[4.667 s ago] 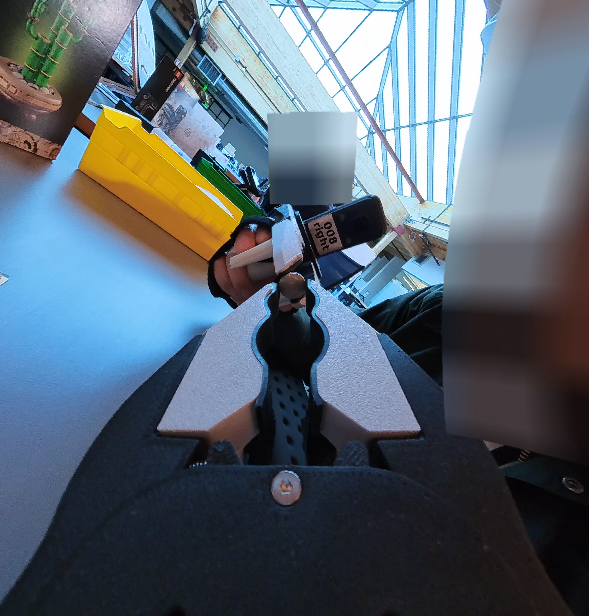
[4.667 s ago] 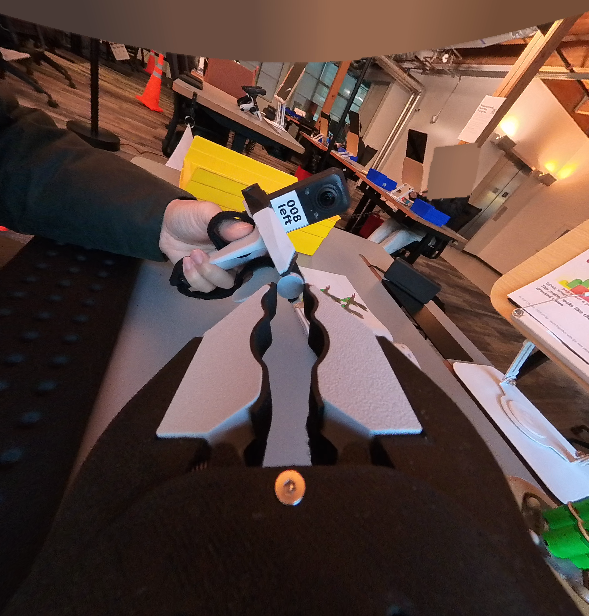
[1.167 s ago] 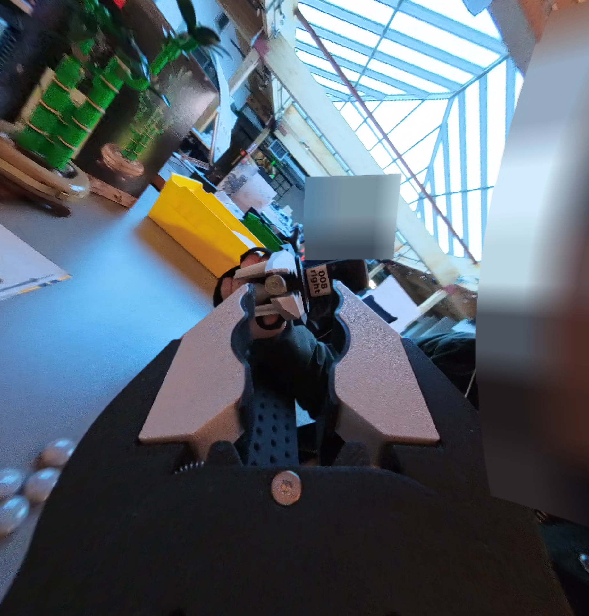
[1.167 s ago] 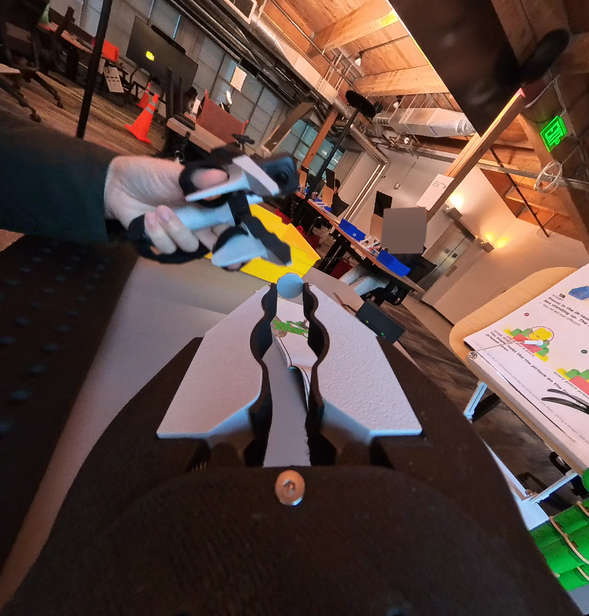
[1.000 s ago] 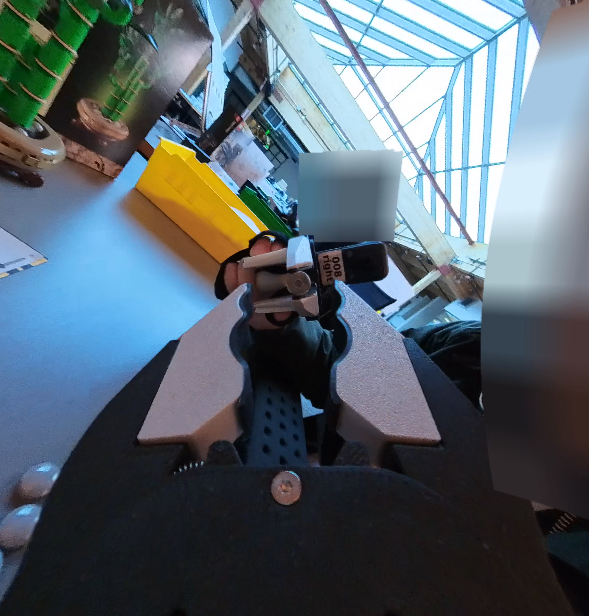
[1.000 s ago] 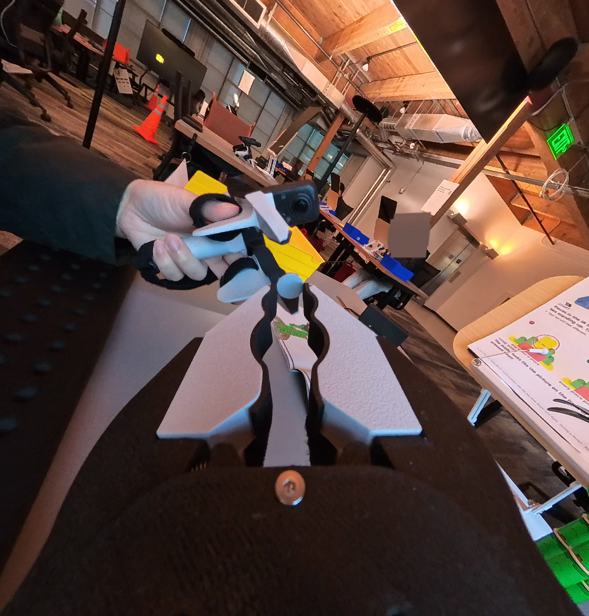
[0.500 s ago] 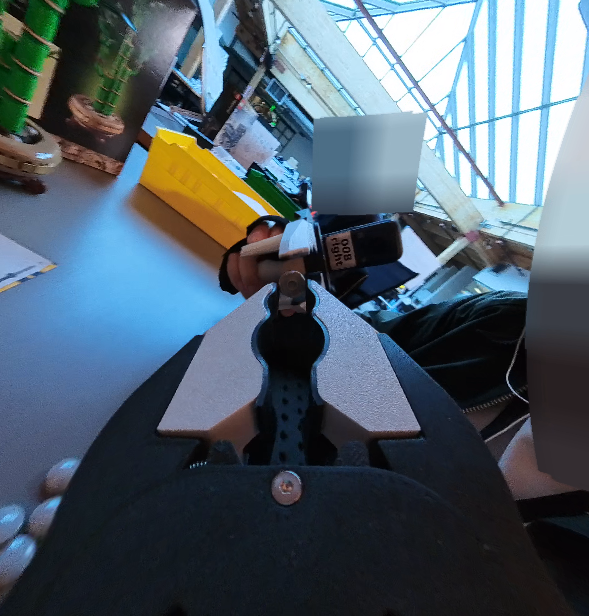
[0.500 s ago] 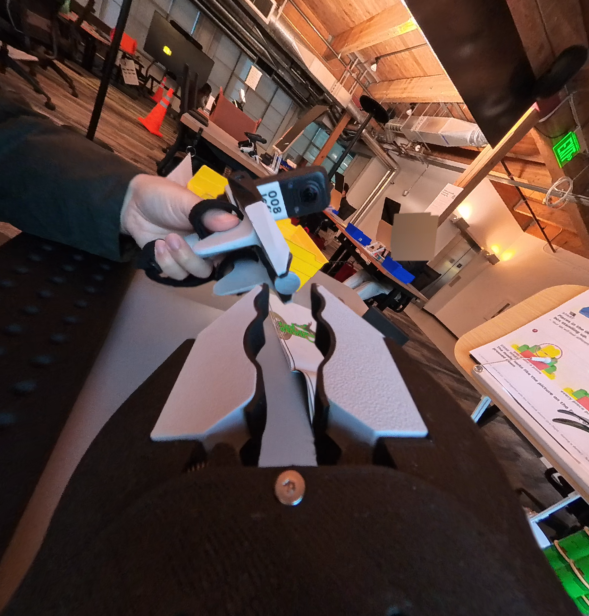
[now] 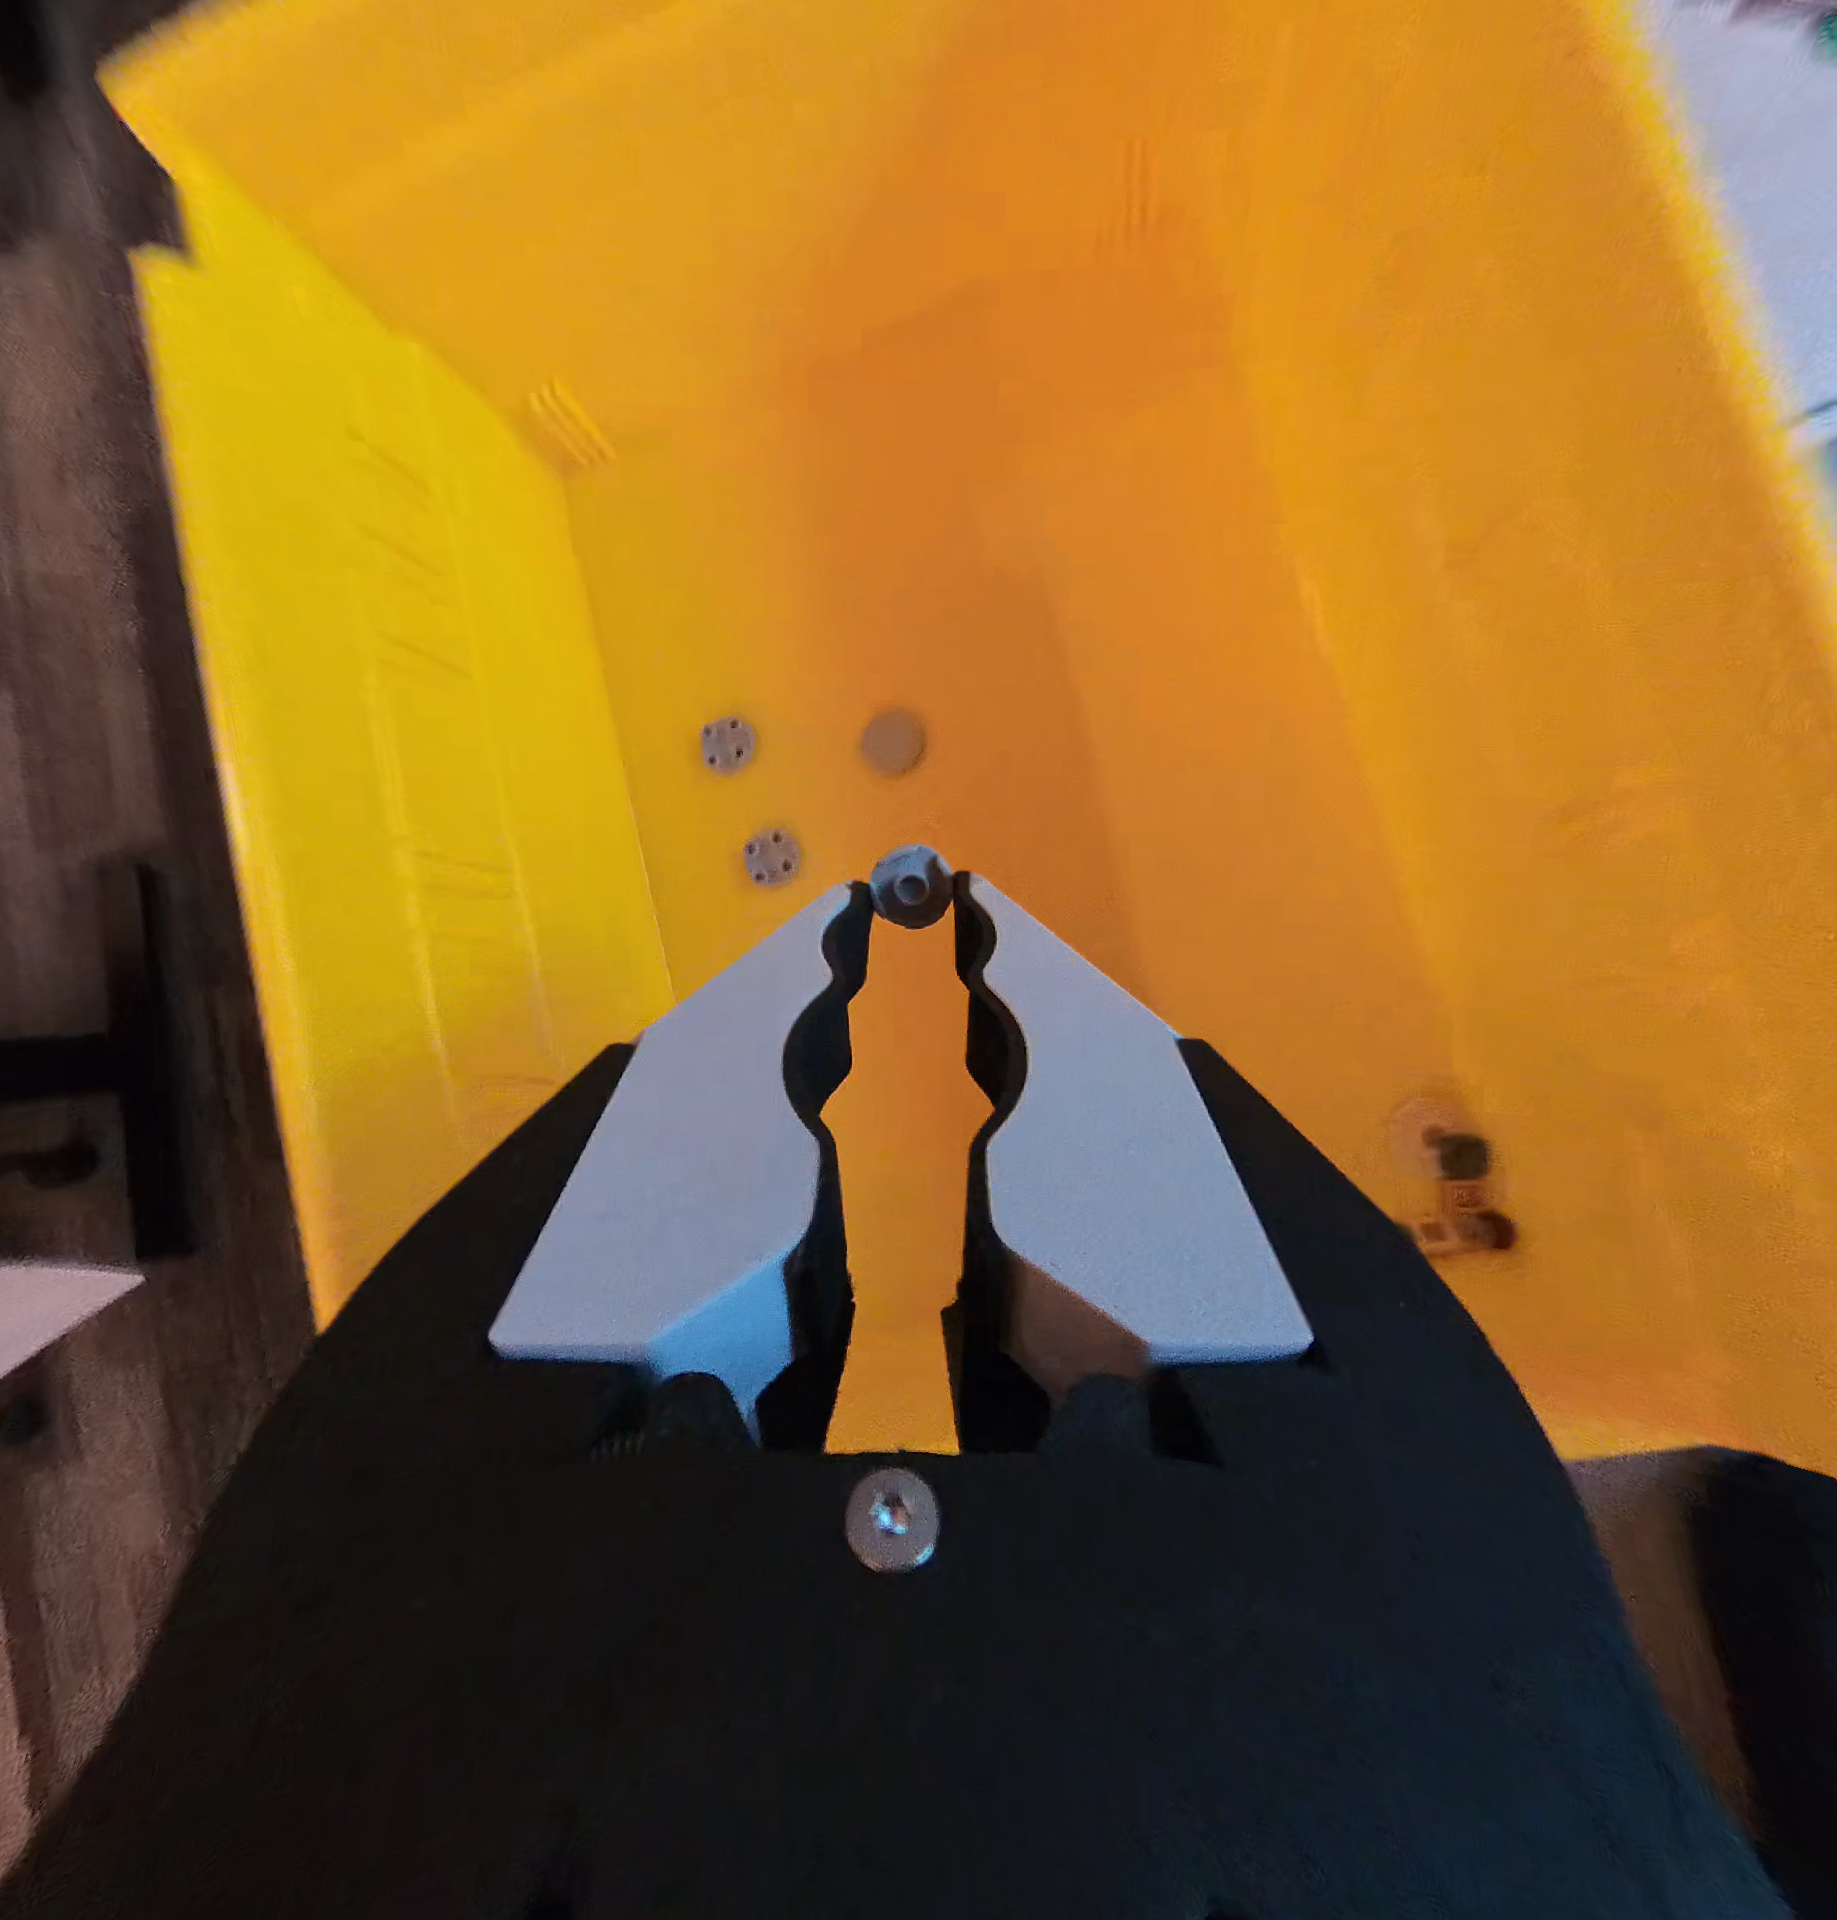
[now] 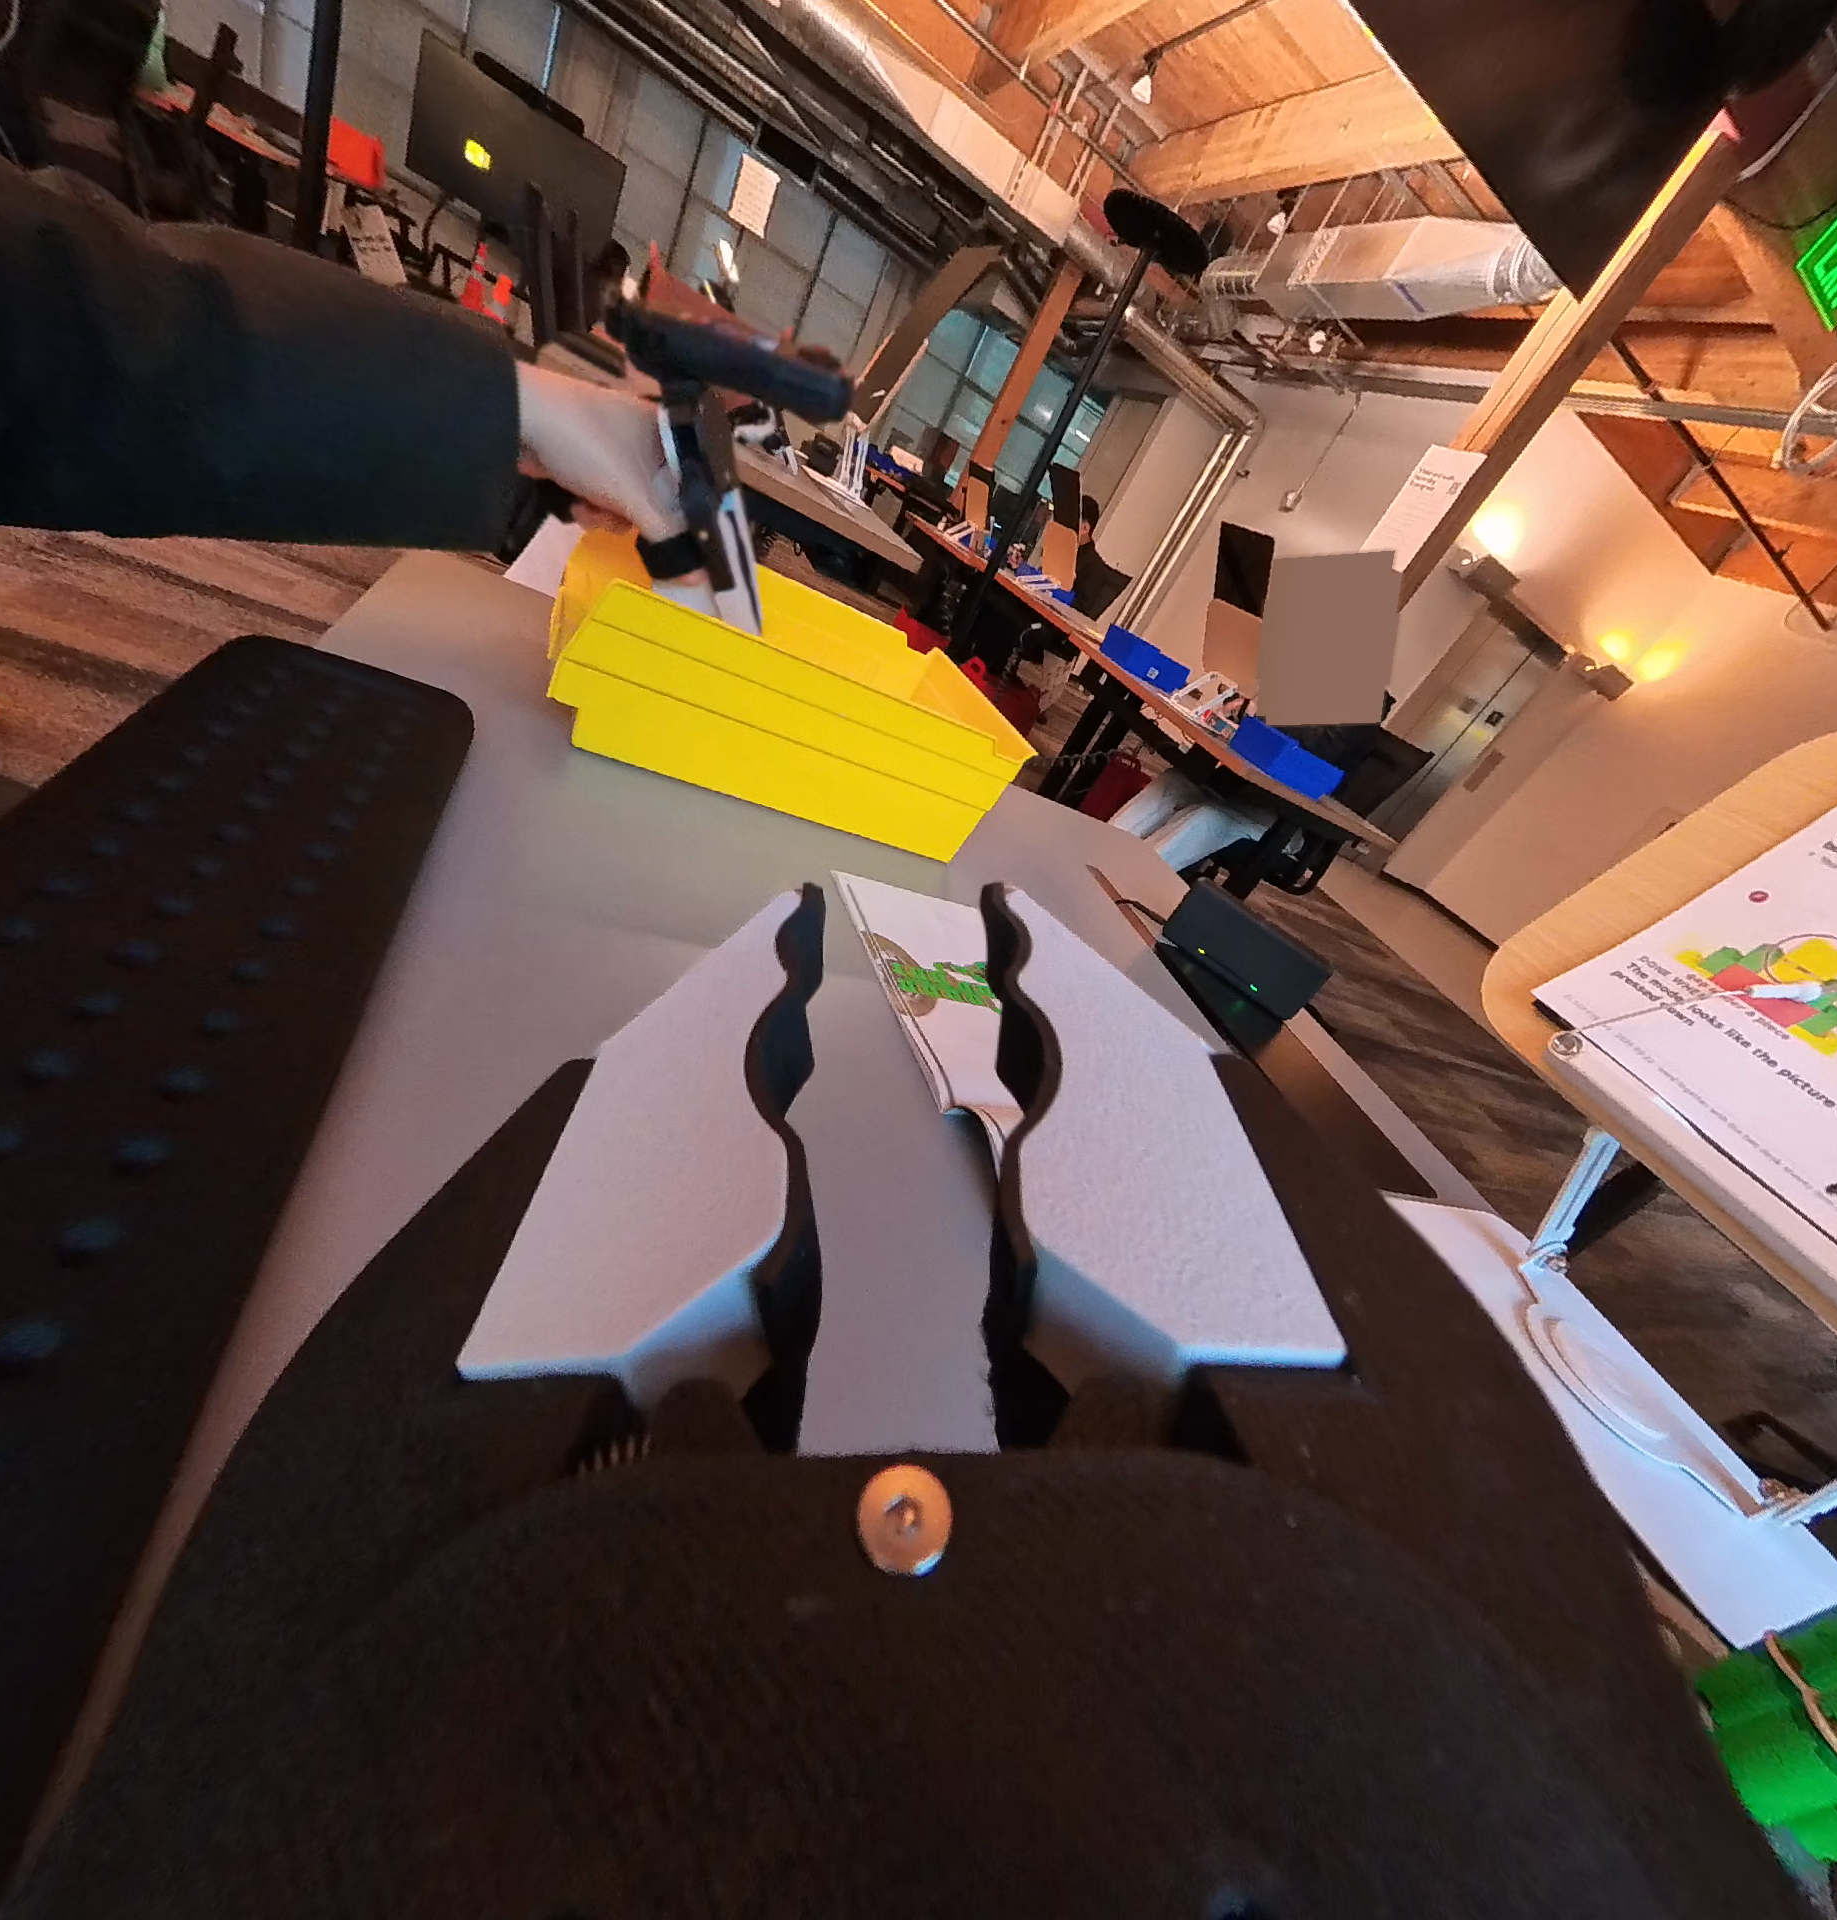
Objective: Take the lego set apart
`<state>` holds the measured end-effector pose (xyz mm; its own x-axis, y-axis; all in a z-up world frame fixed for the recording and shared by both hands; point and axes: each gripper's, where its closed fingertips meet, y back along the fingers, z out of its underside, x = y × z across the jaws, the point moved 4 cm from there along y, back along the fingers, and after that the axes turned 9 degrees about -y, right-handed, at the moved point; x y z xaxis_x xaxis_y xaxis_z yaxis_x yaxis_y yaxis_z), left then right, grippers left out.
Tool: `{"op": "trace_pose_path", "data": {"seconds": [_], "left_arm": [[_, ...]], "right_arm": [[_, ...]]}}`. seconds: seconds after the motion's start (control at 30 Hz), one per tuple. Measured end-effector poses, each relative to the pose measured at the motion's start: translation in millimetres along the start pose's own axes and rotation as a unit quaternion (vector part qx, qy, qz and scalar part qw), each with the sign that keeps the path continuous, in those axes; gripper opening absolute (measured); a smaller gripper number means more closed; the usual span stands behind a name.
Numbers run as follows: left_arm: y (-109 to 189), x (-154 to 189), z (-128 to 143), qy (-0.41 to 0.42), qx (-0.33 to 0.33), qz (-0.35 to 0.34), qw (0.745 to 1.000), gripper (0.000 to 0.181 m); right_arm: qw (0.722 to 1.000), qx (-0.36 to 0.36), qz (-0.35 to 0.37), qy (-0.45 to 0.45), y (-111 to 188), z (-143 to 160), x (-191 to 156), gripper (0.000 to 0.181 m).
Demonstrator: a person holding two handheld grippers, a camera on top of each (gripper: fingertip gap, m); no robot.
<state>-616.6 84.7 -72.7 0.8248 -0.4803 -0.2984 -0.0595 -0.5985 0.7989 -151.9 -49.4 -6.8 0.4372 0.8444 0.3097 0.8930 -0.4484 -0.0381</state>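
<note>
In the left wrist view my left gripper (image 9: 909, 902) is shut on a small round grey lego piece (image 9: 907, 896) held at its fingertips, inside a yellow bin (image 9: 1309, 520). Three more round grey pieces (image 9: 772, 858) lie on the bin floor just beyond the tips. In the right wrist view my right gripper (image 10: 903, 904) is open and empty, low over the grey table (image 10: 602, 883). The same view shows the left gripper (image 10: 722, 561) far off, pointing down into the yellow bin (image 10: 789, 727). Part of the green lego model (image 10: 1787, 1745) shows at the bottom right.
An instruction booklet (image 10: 929, 987) lies on the table just past my right fingertips. A black studded plate (image 10: 166, 935) is at the left. A white stand (image 10: 1620, 1434) with a printed sheet and a black box (image 10: 1241, 961) are at the right. Small dark pieces (image 9: 1454, 1184) lie in the bin's right side. The green lego model (image 10: 1787, 1745) sits 30 cm or so from the ends of my right fingers.
The left gripper closed on the grey piece held by the right gripper, then swung away and down into the yellow bin. The right gripper opened and now holds nothing.
</note>
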Motion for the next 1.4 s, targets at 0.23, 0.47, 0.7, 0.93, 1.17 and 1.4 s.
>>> {"op": "trace_pose_path", "data": {"seconds": [0.23, 0.47, 0.7, 0.93, 1.17, 1.4], "left_arm": [[-8.1, -11.6, 11.5, 0.029, -0.009, 0.005, 1.0, 0.052], [99.8, 53.0, -61.5, 0.034, 0.235, 0.065, 0.969, 0.047], [91.3, 249.2, -108.0, -0.142, 0.269, 0.23, 0.925, 0.024], [20.0, 319.9, -119.6, -0.236, 0.191, 0.302, 0.904, 0.028], [-8.1, 329.1, -117.3, -0.278, 0.148, 0.34, 0.886, 0.026], [-13.1, 328.9, -116.8, -0.287, 0.14, 0.352, 0.88, 0.02]], "right_arm": [[1.0, 0.0, 0.011, -0.019, 1.8, 5.1, 7.6, 0.029], [1.0, -0.008, 0.01, -0.017, 0.3, 7.9, 8.0, 0.029], [0.999, -0.02, 0.015, -0.02, 2.2, 12.8, 13.0, 0.029], [0.999, -0.018, 0.015, -0.024, 4.4, 12.3, 15.6, 0.028], [1.0, -0.018, 0.009, -0.023, 4.3, 10.0, 14.2, 0.028], [1.0, -0.018, 0.003, -0.024, 4.0, 9.0, 12.7, 0.027]]}}
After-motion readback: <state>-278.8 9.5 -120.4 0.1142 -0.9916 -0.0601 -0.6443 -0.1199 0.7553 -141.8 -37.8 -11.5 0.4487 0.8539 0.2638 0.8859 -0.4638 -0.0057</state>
